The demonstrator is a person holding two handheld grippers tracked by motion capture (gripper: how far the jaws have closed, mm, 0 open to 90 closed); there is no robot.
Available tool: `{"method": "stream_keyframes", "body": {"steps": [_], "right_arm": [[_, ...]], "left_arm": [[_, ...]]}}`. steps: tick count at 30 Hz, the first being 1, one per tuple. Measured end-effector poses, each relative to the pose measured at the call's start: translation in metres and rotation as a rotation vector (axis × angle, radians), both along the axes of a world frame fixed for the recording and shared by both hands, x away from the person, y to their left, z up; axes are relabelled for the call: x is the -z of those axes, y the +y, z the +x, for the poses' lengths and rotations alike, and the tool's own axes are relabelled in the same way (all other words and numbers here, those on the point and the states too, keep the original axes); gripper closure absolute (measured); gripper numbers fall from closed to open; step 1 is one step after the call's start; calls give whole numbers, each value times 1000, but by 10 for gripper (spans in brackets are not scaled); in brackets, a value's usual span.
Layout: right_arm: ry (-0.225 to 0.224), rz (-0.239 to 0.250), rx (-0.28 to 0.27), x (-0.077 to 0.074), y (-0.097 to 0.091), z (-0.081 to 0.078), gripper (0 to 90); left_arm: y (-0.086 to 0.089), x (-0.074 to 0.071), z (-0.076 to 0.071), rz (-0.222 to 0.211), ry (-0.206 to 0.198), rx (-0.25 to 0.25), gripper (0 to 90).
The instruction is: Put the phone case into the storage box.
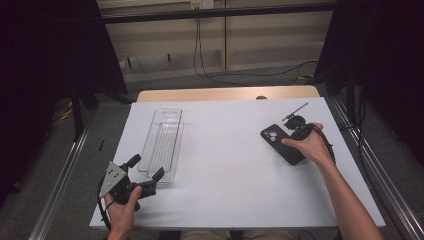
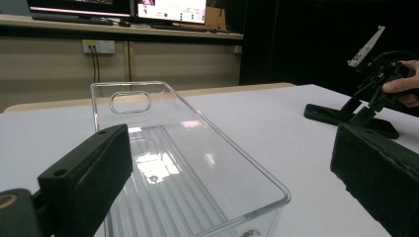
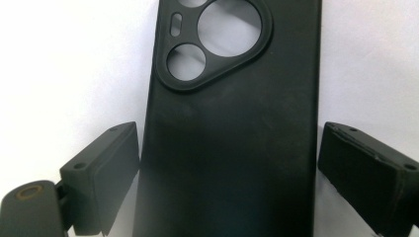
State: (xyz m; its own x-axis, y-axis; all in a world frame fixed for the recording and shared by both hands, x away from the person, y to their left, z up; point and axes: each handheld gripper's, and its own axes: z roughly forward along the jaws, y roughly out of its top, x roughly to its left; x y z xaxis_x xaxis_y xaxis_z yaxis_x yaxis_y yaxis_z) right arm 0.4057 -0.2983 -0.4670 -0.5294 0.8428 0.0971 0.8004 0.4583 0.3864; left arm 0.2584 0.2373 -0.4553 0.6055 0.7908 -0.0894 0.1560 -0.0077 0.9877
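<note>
Fingers of the right gripper (image 3: pixel 227 182) stood wide apart, one on each side of a black phone case (image 3: pixel 232 128) that lay flat on the white table (image 1: pixel 230 145). In the right gripper view the case ran up between the two black fingers (image 3: pixel 101 173), its camera cut-outs at the far end, and a gap showed between each finger and the case's long edges. From the high view the case (image 1: pixel 281 142) lay toward the right of the table, with the person's right hand (image 1: pixel 312 147) over its near end.

At the near left corner of the table the left hand (image 1: pixel 122 207) held the left gripper (image 1: pixel 145 169), its fingers also spread and clamped on nothing. Just beyond them stood a clear plastic tray (image 1: pixel 162 145), long and narrow, running away from the person. In the left gripper view the tray (image 2: pixel 178 163) sat between the two open fingers (image 2: pixel 89 173), its ribbed floor bare and a handle slot cut in its far wall. Tray and phone case lay well apart on the table.
</note>
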Motion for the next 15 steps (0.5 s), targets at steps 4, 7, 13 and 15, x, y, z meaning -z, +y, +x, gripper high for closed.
{"method": "stream_keyframes", "body": {"steps": [4, 7, 13, 15], "right_arm": [[23, -42, -8, 0, 4, 1, 61], [33, -49, 3, 0, 7, 0, 53], [14, -96, -18, 2, 11, 0, 52], [19, -95, -11, 2, 11, -1, 55]], "left_arm": [[0, 0, 0, -3, 1, -3, 27], [1, 0, -1, -3, 4, -4, 27], [1, 0, -1, 5, -1, 4, 27], [1, 0, -1, 7, -2, -1, 27]]}}
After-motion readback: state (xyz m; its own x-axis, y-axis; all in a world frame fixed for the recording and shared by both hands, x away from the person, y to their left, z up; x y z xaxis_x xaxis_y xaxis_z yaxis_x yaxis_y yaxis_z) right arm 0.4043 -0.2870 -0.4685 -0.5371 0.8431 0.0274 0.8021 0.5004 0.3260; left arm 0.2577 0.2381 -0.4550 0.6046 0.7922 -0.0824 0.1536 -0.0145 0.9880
